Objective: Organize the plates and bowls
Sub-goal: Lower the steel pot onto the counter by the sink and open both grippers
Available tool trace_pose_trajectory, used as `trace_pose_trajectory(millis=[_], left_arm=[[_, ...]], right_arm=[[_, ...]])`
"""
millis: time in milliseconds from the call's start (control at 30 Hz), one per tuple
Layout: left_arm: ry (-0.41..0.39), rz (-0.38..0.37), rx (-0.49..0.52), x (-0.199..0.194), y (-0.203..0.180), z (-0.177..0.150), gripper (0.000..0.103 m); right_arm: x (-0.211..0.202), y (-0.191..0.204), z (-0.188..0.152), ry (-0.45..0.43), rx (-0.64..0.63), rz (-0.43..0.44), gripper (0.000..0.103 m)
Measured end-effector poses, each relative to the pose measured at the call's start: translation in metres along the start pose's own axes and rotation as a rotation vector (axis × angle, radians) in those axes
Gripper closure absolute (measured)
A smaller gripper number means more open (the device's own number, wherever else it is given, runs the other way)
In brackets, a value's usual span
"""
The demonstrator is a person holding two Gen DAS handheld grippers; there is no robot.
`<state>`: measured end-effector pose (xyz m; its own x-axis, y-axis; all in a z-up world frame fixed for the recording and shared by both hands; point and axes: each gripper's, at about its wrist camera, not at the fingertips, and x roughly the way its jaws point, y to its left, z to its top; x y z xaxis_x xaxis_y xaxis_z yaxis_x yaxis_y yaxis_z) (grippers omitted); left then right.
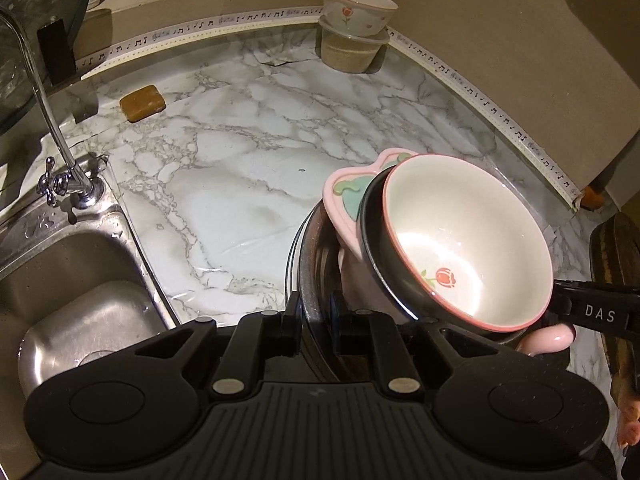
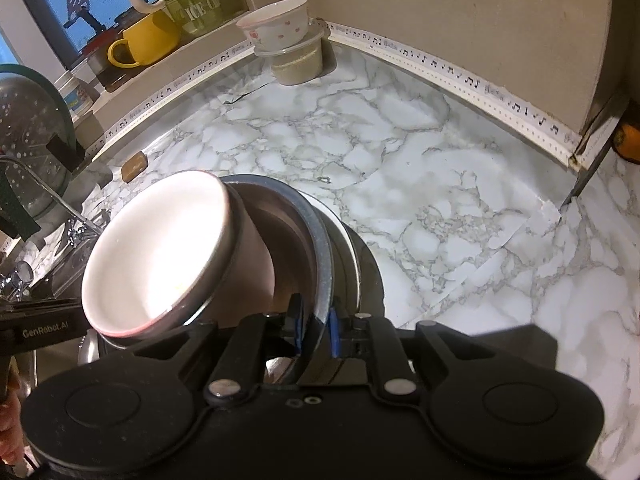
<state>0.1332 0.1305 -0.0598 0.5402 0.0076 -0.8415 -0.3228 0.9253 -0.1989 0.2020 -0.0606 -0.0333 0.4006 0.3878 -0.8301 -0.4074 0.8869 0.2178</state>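
Both grippers grip the rim of one steel basin [image 1: 310, 276], which also shows in the right wrist view [image 2: 316, 236], held above the marble counter [image 1: 240, 168]. My left gripper [image 1: 316, 320] is shut on its near rim. My right gripper [image 2: 314, 330] is shut on the opposite rim. Inside the basin, tilted, lie a white bowl with a pink rim and rose print [image 1: 468, 240], a dark bowl [image 1: 372, 240] under it and a pink dish [image 1: 340, 200]. In the right wrist view the white bowl [image 2: 160, 248] leans left. A second rose bowl [image 1: 358, 10] sits on a lidded tub [image 1: 352, 50] at the back.
A steel sink [image 1: 72, 280] with a tap [image 1: 52, 128] lies left. A brown soap bar [image 1: 143, 103] sits on the counter behind it. A yellow mug [image 2: 144, 40] and a jar stand on the window ledge. A colander [image 2: 32, 140] hangs far left. The wall corner closes the right side.
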Motion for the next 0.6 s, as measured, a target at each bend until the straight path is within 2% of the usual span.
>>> trace_pose_trajectory(millis=[133,200,233,333,400,600], left_arm=[[0.008,0.0,0.002,0.0,0.0,0.001,0.089],[0.005,-0.006,0.006,-0.002,0.0,0.0,0.087],[0.0,-0.005,0.008,-0.003,0.0,0.0,0.087],[-0.018,-0.004,0.021,-0.01,-0.001,-0.001,0.086],[-0.026,-0.009,0.026,-0.014,-0.002,-0.001,0.081],[-0.082,-0.013,0.071,-0.036,-0.008,-0.004,0.08]], right_arm=[[0.0,0.003,0.0,0.004,-0.012,-0.001,0.079],[-0.002,0.003,0.0,-0.003,-0.012,-0.011,0.07],[-0.003,0.002,0.0,-0.008,-0.011,-0.01,0.069],[-0.009,-0.001,0.0,-0.02,-0.006,-0.012,0.068],[-0.015,-0.001,-0.001,-0.037,-0.006,-0.015,0.068],[-0.043,0.005,-0.006,-0.109,-0.039,-0.016,0.064]])
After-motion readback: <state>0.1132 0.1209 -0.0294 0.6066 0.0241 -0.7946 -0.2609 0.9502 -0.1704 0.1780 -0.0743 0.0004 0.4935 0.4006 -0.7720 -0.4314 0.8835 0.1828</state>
